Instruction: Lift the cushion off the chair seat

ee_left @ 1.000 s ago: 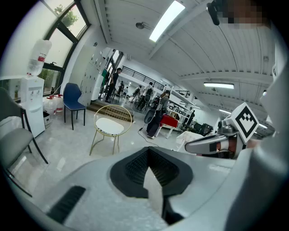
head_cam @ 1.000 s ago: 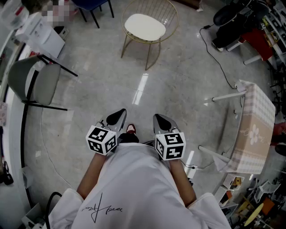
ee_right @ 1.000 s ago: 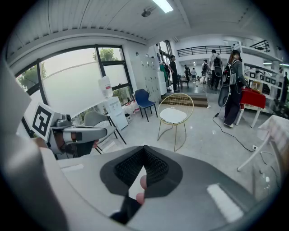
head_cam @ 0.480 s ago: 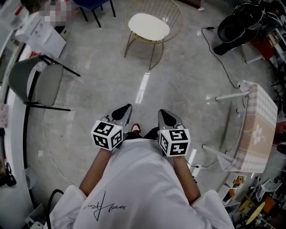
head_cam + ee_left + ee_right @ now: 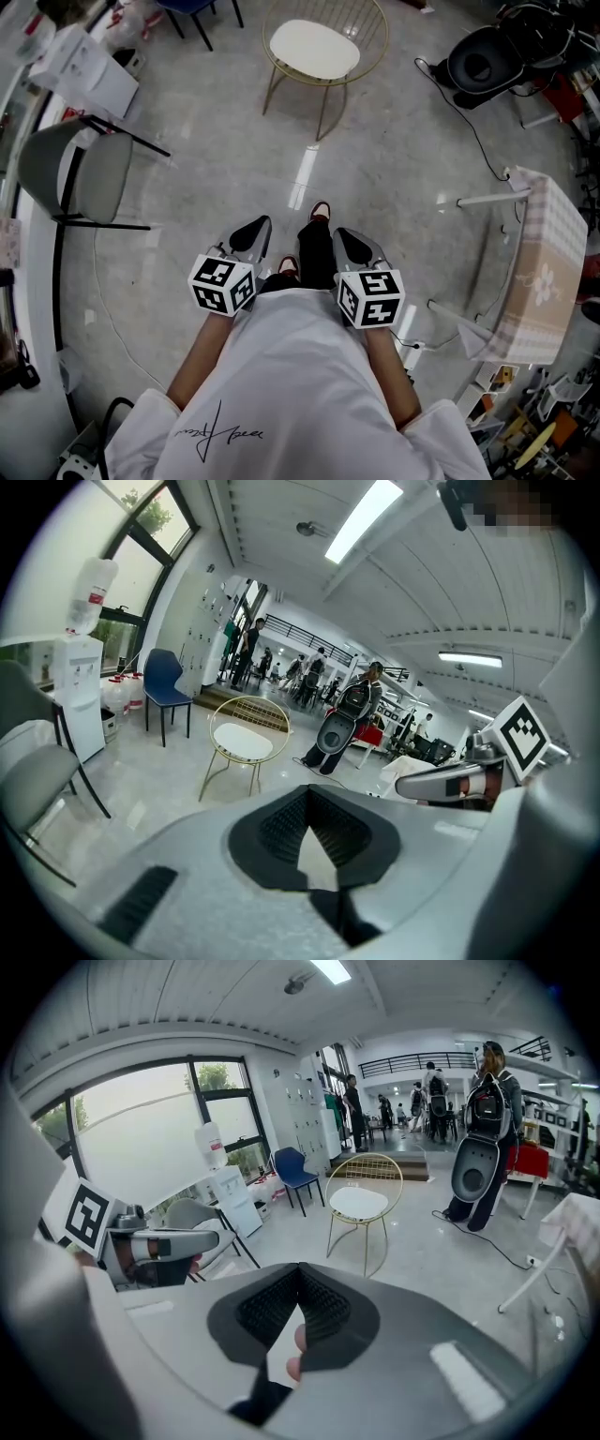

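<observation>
Jaws shut on nothing, the left gripper (image 5: pixel 253 232) and right gripper (image 5: pixel 346 243) face twelve o'clock, where the white cushion (image 5: pixel 314 49) lies on the gold wire chair (image 5: pixel 367 21). It is well apart from both, its long axis roughly nine-to-three, and neither hand looks nearer.

The head view looks steeply down over the person. Both gripper views look nearly level across the floor. All three share the far gold chair (image 5: pixel 365 1172).
</observation>
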`<act>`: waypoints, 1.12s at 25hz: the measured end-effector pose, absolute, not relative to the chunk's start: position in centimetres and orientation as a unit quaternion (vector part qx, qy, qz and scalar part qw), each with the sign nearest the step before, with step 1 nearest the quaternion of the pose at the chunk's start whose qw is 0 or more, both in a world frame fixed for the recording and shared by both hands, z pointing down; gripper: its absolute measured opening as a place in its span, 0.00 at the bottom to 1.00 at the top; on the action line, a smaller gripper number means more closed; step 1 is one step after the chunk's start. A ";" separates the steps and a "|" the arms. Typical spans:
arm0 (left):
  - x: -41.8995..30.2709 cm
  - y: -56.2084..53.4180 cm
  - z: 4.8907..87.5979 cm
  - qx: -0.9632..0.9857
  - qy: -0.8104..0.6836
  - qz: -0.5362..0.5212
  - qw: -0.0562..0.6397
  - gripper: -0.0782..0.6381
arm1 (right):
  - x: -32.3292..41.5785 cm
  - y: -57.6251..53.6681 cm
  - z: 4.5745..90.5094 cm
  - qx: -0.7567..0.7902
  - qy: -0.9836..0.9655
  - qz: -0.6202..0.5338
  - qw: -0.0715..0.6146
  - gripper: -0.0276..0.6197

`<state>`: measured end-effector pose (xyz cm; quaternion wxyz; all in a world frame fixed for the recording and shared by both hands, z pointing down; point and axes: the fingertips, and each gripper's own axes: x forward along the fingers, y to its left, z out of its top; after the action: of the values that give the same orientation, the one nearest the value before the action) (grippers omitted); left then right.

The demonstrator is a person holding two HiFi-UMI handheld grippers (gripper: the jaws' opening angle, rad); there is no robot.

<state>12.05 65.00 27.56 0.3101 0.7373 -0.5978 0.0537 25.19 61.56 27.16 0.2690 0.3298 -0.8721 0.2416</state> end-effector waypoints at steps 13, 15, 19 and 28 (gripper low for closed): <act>8.0 55.4 28.1 0.721 -0.622 0.046 0.302 0.12 | 22.3 51.0 28.8 0.322 -0.866 0.267 0.273 0.05; 7.4 53.3 28.2 0.719 -0.622 0.048 0.306 0.12 | 21.8 48.9 29.0 0.321 -0.865 0.270 0.276 0.05; 6.7 49.3 28.6 0.714 -0.624 0.054 0.314 0.12 | 21.0 44.4 29.4 0.315 -0.864 0.276 0.278 0.05; 3.6 40.0 28.3 0.697 -0.638 0.055 0.322 0.12 | 17.1 34.7 29.9 0.286 -0.868 0.275 0.298 0.05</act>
<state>3.60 39.95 28.28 0.3220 0.6970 -0.6383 0.0548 17.14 34.65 29.88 0.2980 0.2861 -0.8682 0.2749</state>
